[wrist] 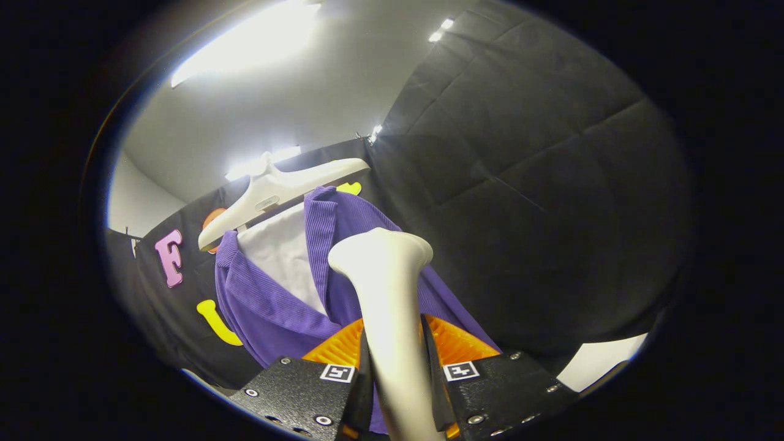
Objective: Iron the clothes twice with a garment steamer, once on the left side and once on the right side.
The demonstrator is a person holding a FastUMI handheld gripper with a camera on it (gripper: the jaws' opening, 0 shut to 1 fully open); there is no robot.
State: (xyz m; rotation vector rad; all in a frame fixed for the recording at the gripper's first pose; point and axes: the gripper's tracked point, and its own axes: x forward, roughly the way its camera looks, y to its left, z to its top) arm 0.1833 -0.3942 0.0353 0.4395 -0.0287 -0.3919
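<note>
My gripper is shut on the handle of a white garment steamer, which rises between both fingers with its wide head at the top. The steamer head sits in front of a purple ribbed garment, near its right front panel; whether it touches the cloth I cannot tell. The garment hangs open over a white inner layer on a white hanger. The view is tilted, looking upward.
Black quilted booth cloth stands behind and to the right of the garment. A grey ceiling with bright strip lights is overhead. A pale surface shows low beyond the right finger.
</note>
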